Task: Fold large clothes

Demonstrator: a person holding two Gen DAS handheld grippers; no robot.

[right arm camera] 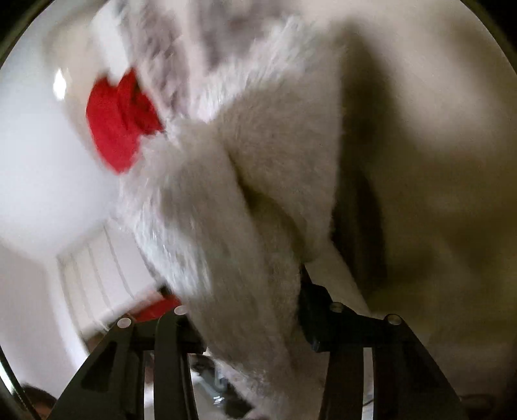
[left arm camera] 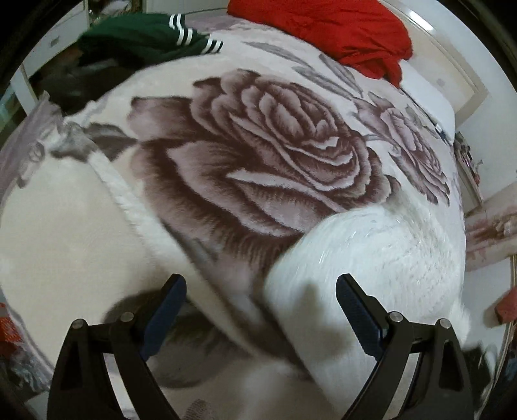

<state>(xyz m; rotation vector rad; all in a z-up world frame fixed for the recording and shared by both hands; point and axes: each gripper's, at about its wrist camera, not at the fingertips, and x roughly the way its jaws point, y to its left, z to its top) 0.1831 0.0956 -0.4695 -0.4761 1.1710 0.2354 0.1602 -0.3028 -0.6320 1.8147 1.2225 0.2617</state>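
My bed [left arm camera: 274, 155] is covered by a rose-print blanket, with the white fleece garment [left arm camera: 371, 255] lying at its near right and blurred. My left gripper [left arm camera: 260, 307] hovers over it, fingers spread with nothing between them. My right gripper [right arm camera: 245, 310] has a thick fold of fleece between its fingers, tips buried, so I can't tell whether they press it.

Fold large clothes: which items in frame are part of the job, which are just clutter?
In play:
- white fluffy garment, a bunch of it between the right gripper jaws
- left gripper, jaws open and empty above the garment's edge

Just lying about:
- rose-print blanket underneath
- red cloth at the far end
- green striped garment
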